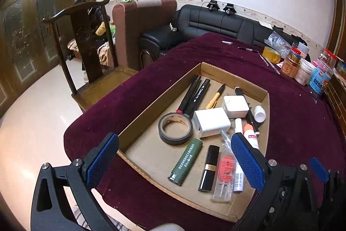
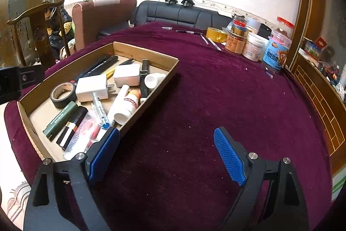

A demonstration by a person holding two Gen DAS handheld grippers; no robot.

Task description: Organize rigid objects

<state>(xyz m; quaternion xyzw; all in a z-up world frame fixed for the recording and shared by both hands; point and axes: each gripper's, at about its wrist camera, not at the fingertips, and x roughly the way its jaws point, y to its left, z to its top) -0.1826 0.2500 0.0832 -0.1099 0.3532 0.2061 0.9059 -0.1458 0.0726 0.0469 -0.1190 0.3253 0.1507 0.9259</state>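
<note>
Hovering both claws, left claw (image 1: 175, 155) and right claw (image 2: 166, 153), agape and empty; I'd pinch the stiff, light lighter (image 1: 186, 161), lower centre, across its sides.

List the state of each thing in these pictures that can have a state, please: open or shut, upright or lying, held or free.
left tool: open, holding nothing
right tool: open, holding nothing
cardboard tray: open top, filled with items
black tape roll: lying flat
green lighter: lying
lipstick: capped, lying
yellow tape roll: lying flat on the table
jars: upright, lidded
</note>
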